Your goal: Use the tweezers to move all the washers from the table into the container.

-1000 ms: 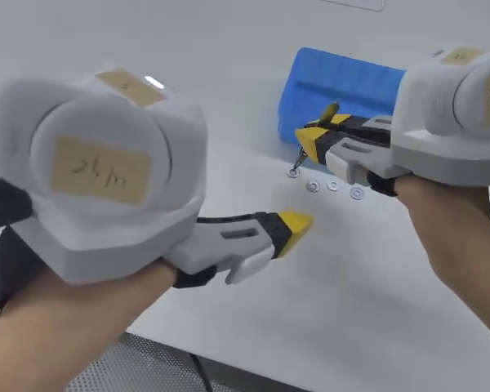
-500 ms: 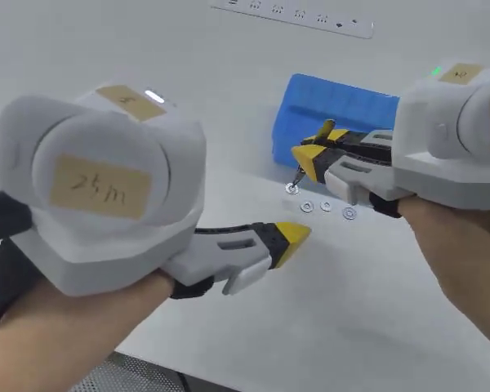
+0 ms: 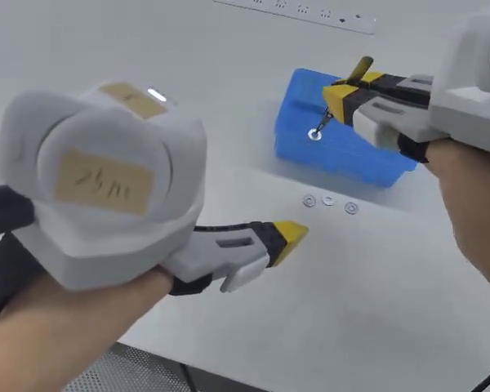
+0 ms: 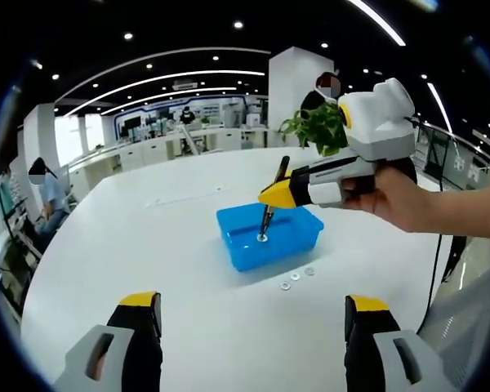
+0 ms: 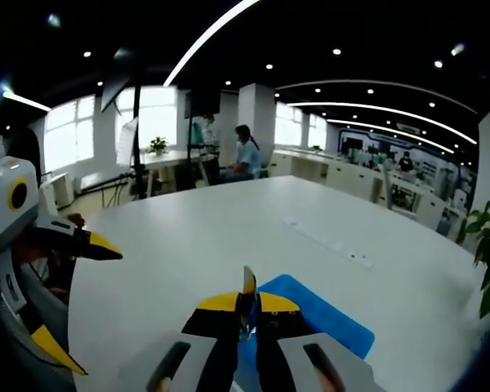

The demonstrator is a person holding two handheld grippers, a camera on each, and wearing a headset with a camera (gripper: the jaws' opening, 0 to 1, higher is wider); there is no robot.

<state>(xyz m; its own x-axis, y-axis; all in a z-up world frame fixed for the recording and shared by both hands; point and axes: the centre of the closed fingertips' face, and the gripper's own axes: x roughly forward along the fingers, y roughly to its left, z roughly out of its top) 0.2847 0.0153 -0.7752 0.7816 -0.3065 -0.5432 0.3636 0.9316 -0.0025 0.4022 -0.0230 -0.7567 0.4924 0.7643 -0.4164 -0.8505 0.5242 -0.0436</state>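
Table: broad white round worktop [image 3: 376,310] carrying everything below.
Container: blue rectangular plastic bin [image 3: 355,167], open at the top, on the far side of the table from the person.
Left gripper [image 4: 253,304]: white body with yellow-tipped black jaws, spread wide with nothing between them; it hangs low on the person's side, well apart from the container.
Right gripper [image 3: 340,91]: same build, jaws pressed nearly together on the tweezers; it is raised above the container and is much the nearer of the two to the work.
Tweezers: slim dark metal pair with a yellowish top end [image 4: 267,220]; long axis steep, tips pointing down into the container's opening.
Loose washers: three small flat silvery metal rings in a short row on the table, left [image 3: 309,200], middle [image 3: 328,200], right [image 3: 351,207], just beside the container's near wall, on the person's side.
Held washer: one silvery ring [image 3: 314,135] pinched at the tweezer tips, over the blue interior near the container's left end; whether it touches the floor cannot be told. Probably only a release is needed here; the row then lies down and toward the person from the tips.
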